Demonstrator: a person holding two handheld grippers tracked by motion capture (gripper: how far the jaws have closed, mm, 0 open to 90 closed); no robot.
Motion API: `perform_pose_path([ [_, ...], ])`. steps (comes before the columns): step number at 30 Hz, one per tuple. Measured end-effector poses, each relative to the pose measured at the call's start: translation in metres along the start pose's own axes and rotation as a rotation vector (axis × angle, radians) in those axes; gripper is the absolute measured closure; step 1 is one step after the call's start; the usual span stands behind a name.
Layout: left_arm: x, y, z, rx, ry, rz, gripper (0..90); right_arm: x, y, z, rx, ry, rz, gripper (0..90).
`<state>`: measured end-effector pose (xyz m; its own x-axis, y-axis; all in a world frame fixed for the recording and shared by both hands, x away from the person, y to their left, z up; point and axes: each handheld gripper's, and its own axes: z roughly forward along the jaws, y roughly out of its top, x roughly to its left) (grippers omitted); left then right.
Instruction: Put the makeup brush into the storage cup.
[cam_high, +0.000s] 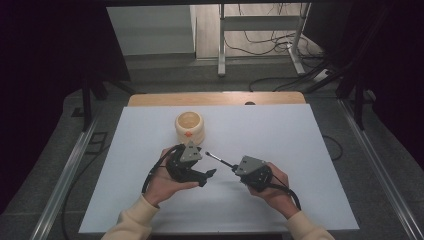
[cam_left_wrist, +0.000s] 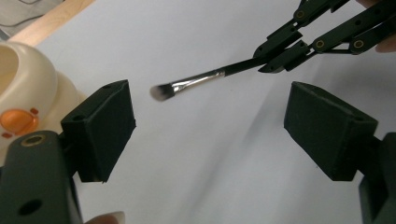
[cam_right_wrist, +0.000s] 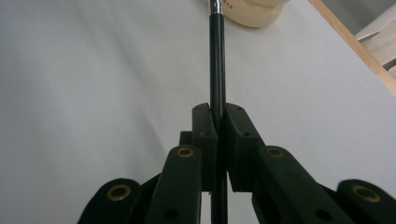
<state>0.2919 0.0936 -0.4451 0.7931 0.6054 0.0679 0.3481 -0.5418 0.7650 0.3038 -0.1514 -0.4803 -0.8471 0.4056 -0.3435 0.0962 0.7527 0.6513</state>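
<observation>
A small brush (cam_high: 216, 158) with a black handle, silver ferrule and grey bristles (cam_left_wrist: 161, 92) is held above the white table top. My right gripper (cam_high: 233, 166) is shut on its handle (cam_right_wrist: 217, 60), with the bristle end pointing toward a cream round pot (cam_high: 189, 125) marked with an orange paw print (cam_left_wrist: 17, 121). My left gripper (cam_high: 209, 175) sits just left of the brush, its jaws open wide (cam_left_wrist: 210, 126) with nothing between them. In the left gripper view the brush tip hangs just beyond the jaws and the right gripper (cam_left_wrist: 275, 53) enters from the upper right.
The white board (cam_high: 280, 135) covers a wooden table whose edge (cam_high: 215, 98) shows at the back. Beyond it stand a metal frame (cam_high: 221, 45) and loose floor cables (cam_high: 270, 42). Rails (cam_high: 70, 165) run along both sides.
</observation>
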Motion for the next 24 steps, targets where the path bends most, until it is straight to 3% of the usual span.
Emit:
perform_pose_path([
  [12,0.007,-0.009,-0.004,-0.007,-0.011,-0.06,15.5,-0.004,-0.003,-0.003,-0.013,0.003,0.026,83.6],
  [16,0.011,-0.02,-0.008,0.006,0.008,-0.074,14.9,-0.007,-0.003,-0.006,-0.026,0.002,0.043,83.6],
  [19,0.017,-0.031,-0.009,0.021,0.022,-0.109,13.0,-0.009,-0.004,-0.007,-0.03,-0.001,0.054,83.6],
  [24,0.023,-0.046,-0.011,0.034,0.005,-0.156,12.4,-0.011,-0.005,-0.008,-0.031,0.002,0.06,83.6],
])
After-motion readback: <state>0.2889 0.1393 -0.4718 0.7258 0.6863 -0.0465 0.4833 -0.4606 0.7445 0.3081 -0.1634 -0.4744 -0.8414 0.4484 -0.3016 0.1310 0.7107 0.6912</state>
